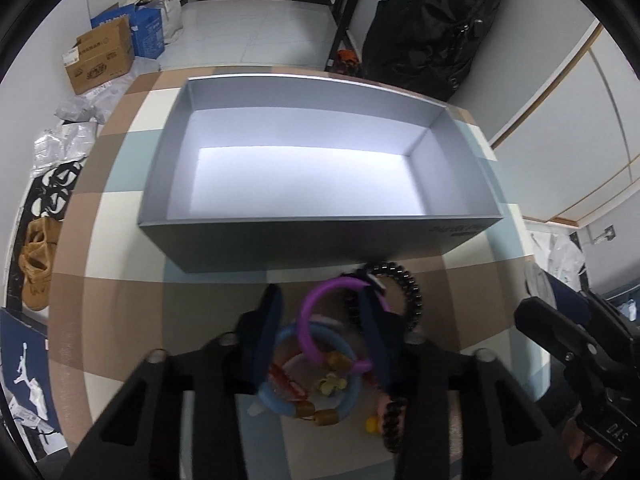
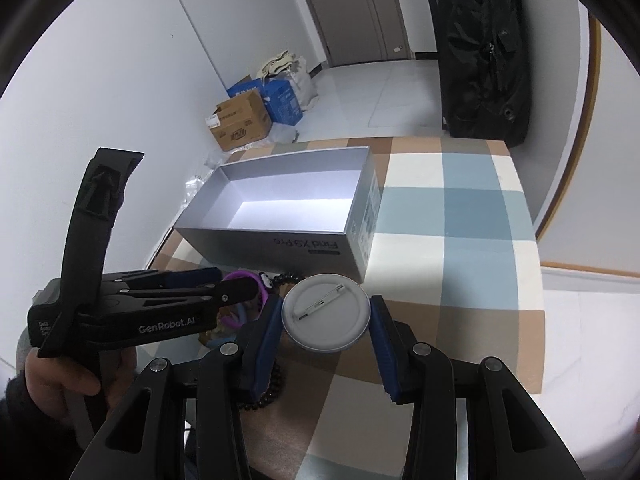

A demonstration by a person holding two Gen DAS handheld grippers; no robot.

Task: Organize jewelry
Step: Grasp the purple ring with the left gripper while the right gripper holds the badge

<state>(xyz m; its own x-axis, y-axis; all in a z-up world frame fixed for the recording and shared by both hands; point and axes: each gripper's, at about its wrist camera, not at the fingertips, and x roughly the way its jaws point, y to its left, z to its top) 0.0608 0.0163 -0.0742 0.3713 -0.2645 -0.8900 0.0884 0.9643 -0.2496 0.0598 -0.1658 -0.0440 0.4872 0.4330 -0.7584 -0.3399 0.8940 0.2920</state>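
Right claw [image 2: 326, 344] clamps a round, smooth white pin badge [image 2: 324, 312] edgewise.

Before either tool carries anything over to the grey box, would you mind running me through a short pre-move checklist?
1. Grey box open, nothing inside: ok.
2. Right tool gripping the round pin badge, pads on both edges: ok.
3. Left tool holding the purple bracelet: cannot tell; the ring passes between its pads, contact is unclear.
4. Purple bracelet free of the blue ring and black bead bracelet: not ok; they overlap in the pile.
5. Path from badge to box unobstructed: ok.
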